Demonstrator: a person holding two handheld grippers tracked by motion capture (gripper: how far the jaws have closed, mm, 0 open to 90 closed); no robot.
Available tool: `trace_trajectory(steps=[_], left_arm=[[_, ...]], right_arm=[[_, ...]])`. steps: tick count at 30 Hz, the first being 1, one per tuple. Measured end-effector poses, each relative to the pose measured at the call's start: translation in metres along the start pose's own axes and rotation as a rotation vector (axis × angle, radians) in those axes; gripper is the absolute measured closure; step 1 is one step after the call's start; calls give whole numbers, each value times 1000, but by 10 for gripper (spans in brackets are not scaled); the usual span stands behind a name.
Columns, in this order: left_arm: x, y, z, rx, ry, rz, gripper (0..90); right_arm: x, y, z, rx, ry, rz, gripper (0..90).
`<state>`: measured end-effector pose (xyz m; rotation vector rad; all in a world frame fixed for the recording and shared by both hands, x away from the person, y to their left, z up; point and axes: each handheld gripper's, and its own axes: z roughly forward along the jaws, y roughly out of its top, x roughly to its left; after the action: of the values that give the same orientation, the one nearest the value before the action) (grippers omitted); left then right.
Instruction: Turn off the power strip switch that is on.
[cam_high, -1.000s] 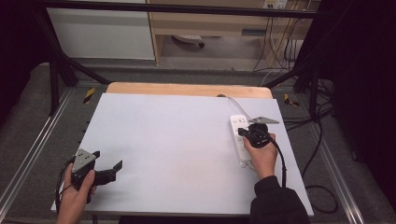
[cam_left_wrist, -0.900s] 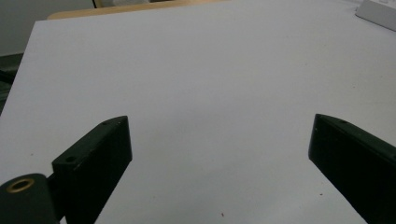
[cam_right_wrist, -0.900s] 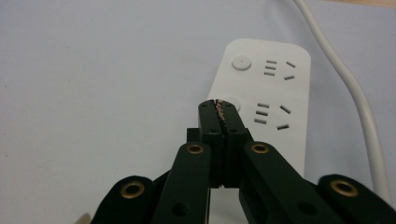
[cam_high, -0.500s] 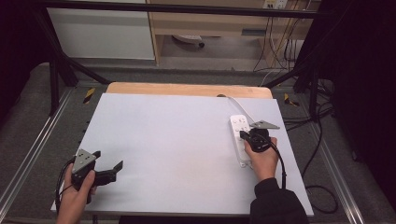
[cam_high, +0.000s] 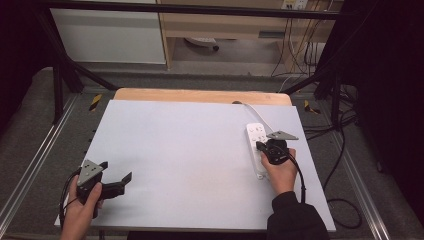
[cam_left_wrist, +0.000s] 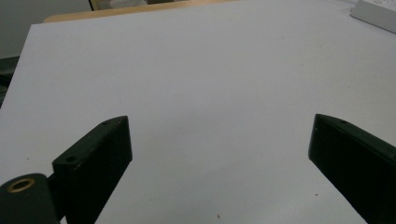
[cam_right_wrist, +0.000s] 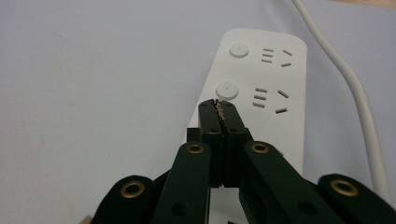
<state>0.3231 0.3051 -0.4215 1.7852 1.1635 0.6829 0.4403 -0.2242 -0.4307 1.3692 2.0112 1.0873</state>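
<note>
The power strip (cam_right_wrist: 261, 84) lies on the right part of the worktop (cam_high: 190, 150). The right tongs (cam_right_wrist: 218, 106) are closed, with tips just before its second button (cam_right_wrist: 226, 89). The left tongs (cam_left_wrist: 219, 154) are open, well apart from it.

A long white plastic power strip (cam_high: 257, 149) lies on the right part of the flat white table top (cam_high: 190, 150); its round white cable (cam_high: 255, 111) runs off behind it.

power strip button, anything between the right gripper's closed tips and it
Nothing visible. The right gripper has its jaws shut, tips right at the near edge of the second round button on the white power strip; whether they touch it is unclear.
</note>
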Motion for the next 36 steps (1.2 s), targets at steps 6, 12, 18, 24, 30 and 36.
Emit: trace_trajectory(steps=[6, 12, 18, 24, 30, 36], left_arm=[[0, 0, 0, 1, -1, 1, 60], [0, 0, 0, 1, 0, 1, 60], [0, 0, 0, 0, -1, 0, 60], [0, 0, -1, -3, -1, 0, 60], [0, 0, -1, -4, -2, 3, 60], [0, 0, -1, -1, -1, 4, 60]], right_arm=[[0, -1, 1, -2, -1, 5, 900], [0, -1, 2, 0, -5, 2, 900], [0, -2, 3, 8, -4, 1, 900], [-1, -2, 5, 4, -6, 4, 900], [0, -3, 6, 10, -7, -3, 900], [0, -3, 6, 12, -7, -9, 900]])
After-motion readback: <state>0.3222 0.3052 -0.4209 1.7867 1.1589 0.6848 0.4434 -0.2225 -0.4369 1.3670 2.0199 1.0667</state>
